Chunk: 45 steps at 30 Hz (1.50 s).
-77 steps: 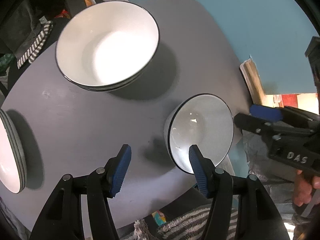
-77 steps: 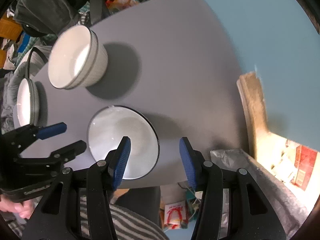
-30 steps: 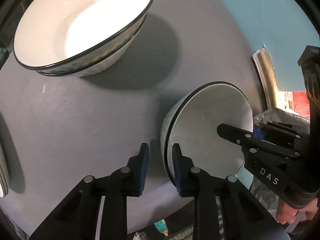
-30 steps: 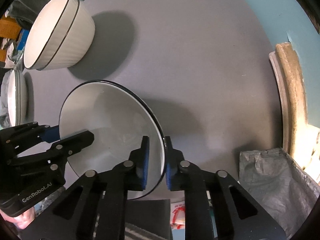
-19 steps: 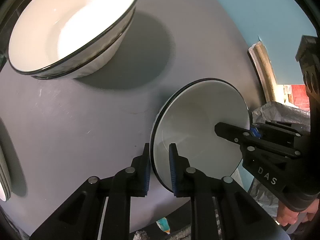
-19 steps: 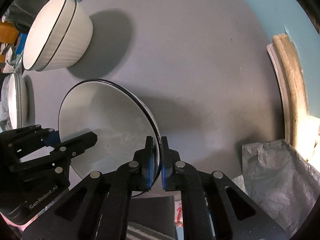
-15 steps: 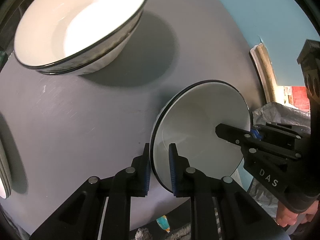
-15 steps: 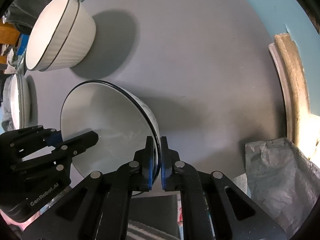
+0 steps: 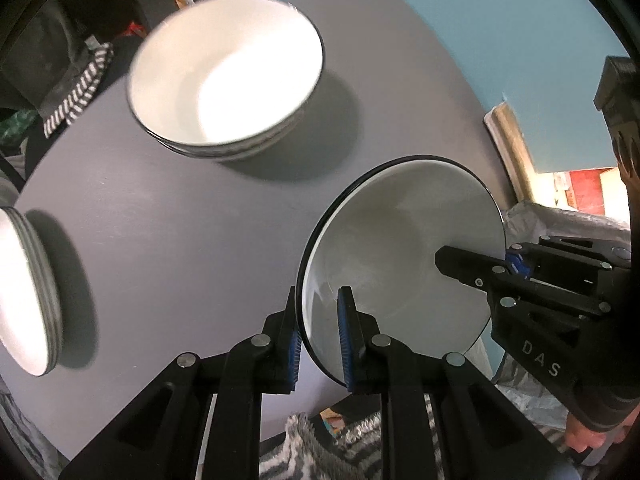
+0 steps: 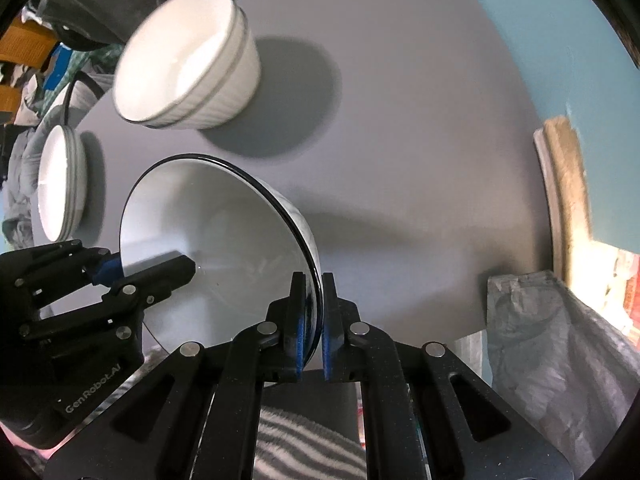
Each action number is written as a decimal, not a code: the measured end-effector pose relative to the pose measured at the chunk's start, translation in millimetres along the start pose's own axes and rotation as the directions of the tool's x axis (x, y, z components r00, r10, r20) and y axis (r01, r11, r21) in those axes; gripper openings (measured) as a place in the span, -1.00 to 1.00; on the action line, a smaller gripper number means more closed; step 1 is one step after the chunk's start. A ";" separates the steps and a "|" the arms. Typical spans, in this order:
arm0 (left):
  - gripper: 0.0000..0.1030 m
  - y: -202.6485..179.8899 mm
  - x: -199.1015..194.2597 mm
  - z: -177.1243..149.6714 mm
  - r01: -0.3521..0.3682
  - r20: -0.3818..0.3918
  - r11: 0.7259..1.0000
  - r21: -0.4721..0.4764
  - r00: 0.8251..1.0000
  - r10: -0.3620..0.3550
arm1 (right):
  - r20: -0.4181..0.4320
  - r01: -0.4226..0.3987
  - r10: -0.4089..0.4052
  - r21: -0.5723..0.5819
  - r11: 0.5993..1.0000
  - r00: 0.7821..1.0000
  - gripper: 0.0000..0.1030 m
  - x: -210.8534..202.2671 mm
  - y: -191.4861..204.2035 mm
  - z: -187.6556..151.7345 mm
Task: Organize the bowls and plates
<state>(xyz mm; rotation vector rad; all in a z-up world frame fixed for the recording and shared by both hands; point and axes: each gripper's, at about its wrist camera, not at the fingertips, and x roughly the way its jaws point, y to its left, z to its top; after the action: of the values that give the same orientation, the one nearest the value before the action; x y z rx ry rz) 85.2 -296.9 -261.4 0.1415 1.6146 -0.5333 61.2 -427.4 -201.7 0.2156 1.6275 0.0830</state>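
A grey round tabletop fills most of both views, with a teal wall behind it.

On the tabletop's far side sits a stack of white bowls with dark rims, nested one in another and casting a broad shadow to the right. In the right wrist view the same stack shows ribbed outer walls. At the tabletop's left edge lies a second pile of white dishes, well apart from the stack; whether they are plates or shallow bowls I cannot tell.

A single white bowl with a black rim hangs tilted above the near edge of the tabletop, its opening turned toward the cameras, held from 2 sides. Its shadow falls on the grey surface behind it.

The left gripper is clamped on the bowl's left rim, blue pads pressing the wall from inside and outside. The right gripper is clamped on the opposite rim in the same way, its pads nearly together with the thin wall between them. Each gripper appears in the other's view, biting the bowl's far edge.

A grey bag stands beside the tabletop on the right, and a striped cloth lies past the far left edge.
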 end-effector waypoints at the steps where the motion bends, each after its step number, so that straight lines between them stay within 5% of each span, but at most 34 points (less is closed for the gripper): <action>1: -0.69 0.6 -4.6 -0.4 0.000 0.007 1.000 -0.001 1.000 0.000 | 0.004 -0.002 0.002 -0.001 1.000 1.000 -0.87 -5.6 2.8 1.8; 21: -0.69 52.0 -74.9 45.7 -0.047 0.134 0.998 -0.051 0.990 0.053 | 0.094 0.000 0.008 -0.086 0.996 0.996 -0.87 -38.9 45.7 41.4; 32: -0.69 76.1 -70.5 80.2 -0.117 0.136 0.989 -0.093 0.982 0.129 | 0.077 0.015 -0.006 -0.123 0.992 0.997 -0.87 -28.5 63.1 91.2; 45: -0.69 84.5 -47.3 93.6 -0.154 0.077 0.982 -0.112 0.984 0.163 | 0.014 0.012 -0.011 -0.128 0.992 1.000 -0.87 -7.3 59.8 110.9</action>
<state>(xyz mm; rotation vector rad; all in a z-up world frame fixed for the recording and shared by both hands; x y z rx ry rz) 209.9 -251.1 -239.3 0.1641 1.5290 -0.3261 177.2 -378.8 -191.4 0.1076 1.6037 0.1767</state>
